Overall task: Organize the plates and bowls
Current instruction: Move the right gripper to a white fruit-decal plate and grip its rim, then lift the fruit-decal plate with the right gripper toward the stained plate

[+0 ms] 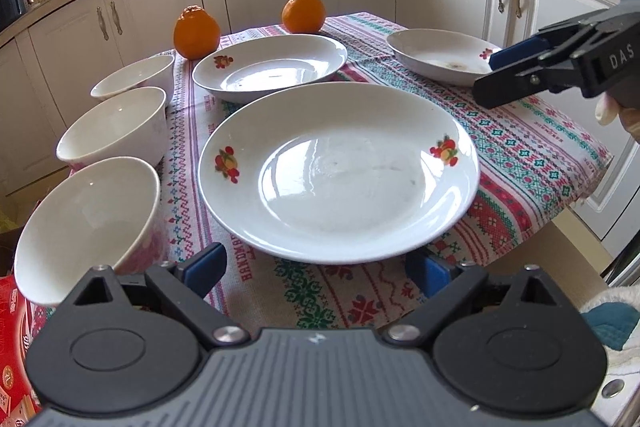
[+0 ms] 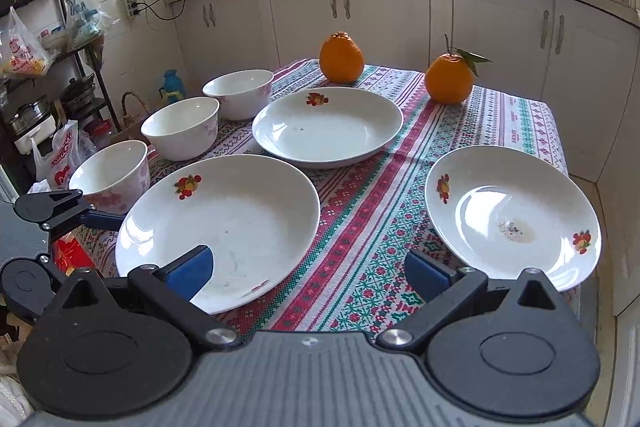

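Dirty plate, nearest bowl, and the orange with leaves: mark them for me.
dirty plate [image 2: 516, 215], right wrist view, on the bare white well just above the stain
nearest bowl [image 1: 88, 223], left wrist view, on its inner wall
orange with leaves [image 2: 448, 79], right wrist view, on the middle of its skin

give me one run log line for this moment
stage: approach | left tool: open, at near plate | right tool: open, empty | bowls: three unstacked | plates: three apart
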The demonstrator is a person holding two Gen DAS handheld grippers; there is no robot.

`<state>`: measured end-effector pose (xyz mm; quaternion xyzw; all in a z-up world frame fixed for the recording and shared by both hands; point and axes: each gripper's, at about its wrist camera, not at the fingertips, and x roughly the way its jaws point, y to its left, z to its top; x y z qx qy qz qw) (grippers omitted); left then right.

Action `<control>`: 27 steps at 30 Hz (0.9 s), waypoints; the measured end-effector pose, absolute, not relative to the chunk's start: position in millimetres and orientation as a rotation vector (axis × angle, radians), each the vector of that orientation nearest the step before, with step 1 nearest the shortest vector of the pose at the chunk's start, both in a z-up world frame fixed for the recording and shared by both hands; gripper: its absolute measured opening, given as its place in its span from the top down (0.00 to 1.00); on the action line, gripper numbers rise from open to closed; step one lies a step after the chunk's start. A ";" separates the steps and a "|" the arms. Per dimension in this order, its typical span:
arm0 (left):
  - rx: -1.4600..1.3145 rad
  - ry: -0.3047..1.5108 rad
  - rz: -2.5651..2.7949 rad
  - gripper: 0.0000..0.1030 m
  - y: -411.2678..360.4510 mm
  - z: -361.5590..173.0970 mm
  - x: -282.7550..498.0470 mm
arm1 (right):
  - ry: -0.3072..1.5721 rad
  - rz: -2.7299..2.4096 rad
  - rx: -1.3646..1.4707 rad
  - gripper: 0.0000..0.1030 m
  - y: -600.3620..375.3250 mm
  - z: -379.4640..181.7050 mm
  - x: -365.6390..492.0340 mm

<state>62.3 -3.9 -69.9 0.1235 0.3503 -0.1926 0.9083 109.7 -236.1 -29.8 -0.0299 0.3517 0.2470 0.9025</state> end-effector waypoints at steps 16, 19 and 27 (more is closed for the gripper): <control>0.155 0.726 -0.356 0.03 -4.7 -75.7 60.9 | 0.895 0.755 -0.117 0.00 -196.8 -52.1 171.4; 0.167 0.718 -0.365 0.03 -7.3 -74.8 60.6 | 0.921 0.800 -0.118 0.00 -193.7 -56.2 183.3; 0.169 0.713 -0.407 0.04 -9.8 -71.6 62.7 | 0.944 0.879 -0.146 0.00 -182.0 -60.0 210.4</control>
